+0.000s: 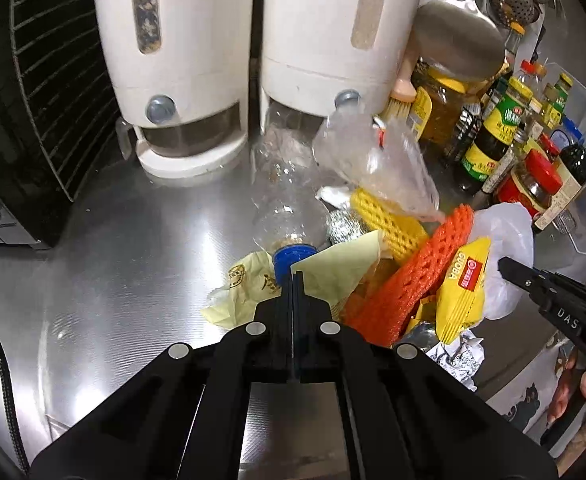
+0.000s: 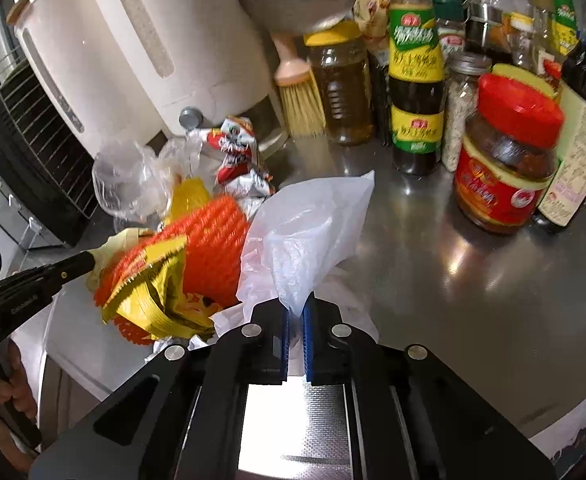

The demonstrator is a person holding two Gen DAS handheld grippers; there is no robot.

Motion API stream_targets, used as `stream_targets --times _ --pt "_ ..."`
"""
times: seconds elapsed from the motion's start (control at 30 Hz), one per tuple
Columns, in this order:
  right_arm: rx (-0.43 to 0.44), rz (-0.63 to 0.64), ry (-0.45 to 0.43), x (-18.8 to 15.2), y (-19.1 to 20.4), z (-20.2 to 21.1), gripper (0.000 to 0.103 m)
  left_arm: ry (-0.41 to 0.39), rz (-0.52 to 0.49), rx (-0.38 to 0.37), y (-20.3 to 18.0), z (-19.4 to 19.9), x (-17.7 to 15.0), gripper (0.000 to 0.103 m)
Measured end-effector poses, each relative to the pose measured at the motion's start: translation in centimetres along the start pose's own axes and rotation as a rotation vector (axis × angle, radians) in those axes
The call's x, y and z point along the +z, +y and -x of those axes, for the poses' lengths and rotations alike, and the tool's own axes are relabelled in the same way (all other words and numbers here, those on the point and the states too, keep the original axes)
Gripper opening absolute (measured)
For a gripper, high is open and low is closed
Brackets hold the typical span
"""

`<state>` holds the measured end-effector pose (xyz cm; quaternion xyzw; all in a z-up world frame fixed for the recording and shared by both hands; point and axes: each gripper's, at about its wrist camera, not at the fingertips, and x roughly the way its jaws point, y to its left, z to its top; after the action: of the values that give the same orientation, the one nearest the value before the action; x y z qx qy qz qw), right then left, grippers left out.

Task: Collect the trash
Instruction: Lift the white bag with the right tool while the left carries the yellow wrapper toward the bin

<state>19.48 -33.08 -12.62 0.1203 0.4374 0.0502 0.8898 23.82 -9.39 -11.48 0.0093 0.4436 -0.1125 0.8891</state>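
Both claws are closing on the trash: the right claw [image 2: 296, 312] is pinching the thin white plastic bag [image 2: 309, 224], and the left claw [image 1: 296, 280], fully narrow, is gripping the pale yellow paper wrapper [image 1: 333, 268]. Near the counter's front edge [image 2: 473, 320], the orange foam net [image 2: 213, 240] and yellow snack packet [image 2: 157, 296] are lying loosely; they may be slipping out if the bag tilts.

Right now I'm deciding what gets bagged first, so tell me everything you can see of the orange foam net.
The orange foam net is a soft, ribbed mesh sleeve, looking like fruit-packing foam. It lies tilted in the trash pile on the steel counter. A crumpled yellow wrapper lies over its front; the white plastic bag is against its side.
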Motion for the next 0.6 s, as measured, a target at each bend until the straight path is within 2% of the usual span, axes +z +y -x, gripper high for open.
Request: stream_targets --times 0.33,0.6 --pt "-0.010 -0.013 -0.056 1.3 0.0 1.8 0.006 -0.096 0.005 0.081 1.3 3.6 1.5 0.000" --pt "-0.013 -0.001 -0.082 1.8 0.8 2.9 0.006 -0.136 0.031 0.102 2.8 6.0 2.2 0.000"
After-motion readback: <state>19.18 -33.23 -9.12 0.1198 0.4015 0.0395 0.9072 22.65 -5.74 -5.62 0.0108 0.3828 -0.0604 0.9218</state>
